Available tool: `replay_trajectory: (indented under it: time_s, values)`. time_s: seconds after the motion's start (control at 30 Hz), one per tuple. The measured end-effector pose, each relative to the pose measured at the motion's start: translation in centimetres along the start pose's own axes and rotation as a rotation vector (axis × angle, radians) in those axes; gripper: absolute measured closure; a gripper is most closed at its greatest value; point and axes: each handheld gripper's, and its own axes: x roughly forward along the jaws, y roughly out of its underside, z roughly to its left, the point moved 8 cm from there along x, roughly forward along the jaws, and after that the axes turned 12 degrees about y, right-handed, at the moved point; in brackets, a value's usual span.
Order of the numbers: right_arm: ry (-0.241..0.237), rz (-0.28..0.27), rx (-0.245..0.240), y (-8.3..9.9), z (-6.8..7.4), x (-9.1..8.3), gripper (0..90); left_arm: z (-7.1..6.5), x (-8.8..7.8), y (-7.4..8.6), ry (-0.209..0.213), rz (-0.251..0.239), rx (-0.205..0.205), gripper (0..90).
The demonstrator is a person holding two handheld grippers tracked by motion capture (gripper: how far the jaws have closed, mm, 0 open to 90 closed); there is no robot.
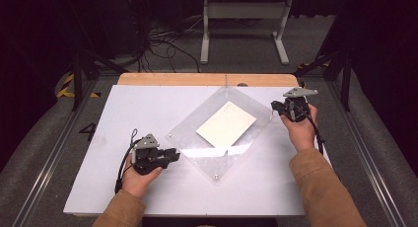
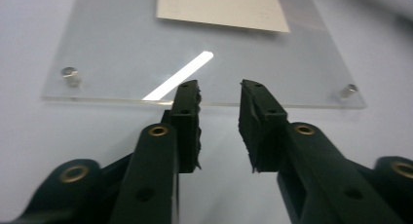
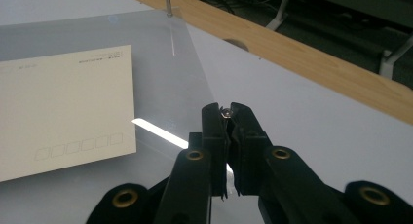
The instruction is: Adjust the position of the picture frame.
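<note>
With our right gripper [image 3: 225, 112] pinching a corner screw [image 3: 225, 113] of the acrylic frame [image 1: 197, 133] and our left gripper [image 2: 219, 90] spread empty, we judge unscrewing is next.

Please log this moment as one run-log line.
left claw: open, at panel edge | right claw: shut on corner screw | card: under panel

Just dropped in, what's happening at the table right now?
A person is working on a clear plastic sheet that lies on the white table with a cream card under or in it. The right claw is shut on a small metal stud at the sheet's right corner. The left claw sits at the sheet's near edge with its jaws apart and nothing between them.
</note>
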Motion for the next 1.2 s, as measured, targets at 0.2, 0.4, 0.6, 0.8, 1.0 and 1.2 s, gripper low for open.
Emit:
replay_trajectory:
  time_s: [0.2,0.4,0.6,0.8,1.0,1.2]
  values:
    - [0.006,0.082,0.004,1.7,0.0,1.3,83.6,2.3,0.0,0.0,-0.126,-0.024,-0.007,46.1]
    - [0.024,0.084,-0.006,1.9,0.0,1.4,80.5,4.0,-0.4,-0.7,-0.173,-0.053,-0.045,43.6]
    - [0.033,0.01,0.011,1.0,0.3,-0.5,63.9,5.3,-0.7,-2.1,-0.19,-0.029,-0.04,45.8]
    - [0.006,-0.038,0.05,1.7,0.4,-2.8,62.5,6.1,0.3,-3.2,-0.169,-0.014,-0.033,46.5]
    - [-0.049,-0.064,0.088,2.8,0.7,-4.5,63.8,6.9,1.8,-3.4,-0.159,0.048,-0.008,57.8]
    - [-0.119,-0.115,0.085,3.4,2.0,-6.6,62.9,7.9,2.4,-2.7,-0.148,0.077,-0.023,68.8]
